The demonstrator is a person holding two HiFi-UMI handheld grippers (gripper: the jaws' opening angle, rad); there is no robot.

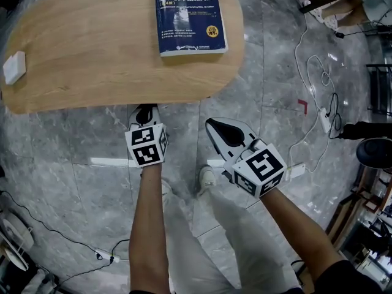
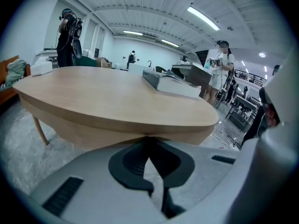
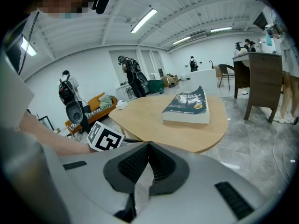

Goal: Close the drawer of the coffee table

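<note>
The coffee table (image 1: 92,48) has an oval wooden top that fills the upper left of the head view. No pulled-out drawer shows in any view. My left gripper (image 1: 145,110) is shut and empty, with its tips at the table's near edge. In the left gripper view the jaws (image 2: 147,139) meet just below the tabletop's rim (image 2: 140,129), right against the wooden side. My right gripper (image 1: 214,125) is shut and empty, held over the floor to the right of the left one. Its own view looks across the table (image 3: 187,125) from a short way off.
A blue book (image 1: 191,17) lies on the table's right end and a small white box (image 1: 14,67) on its left end. White cables and a power strip (image 1: 324,120) run over the marble floor at the right. The person's legs and shoes (image 1: 207,177) are below. Other people stand in the background.
</note>
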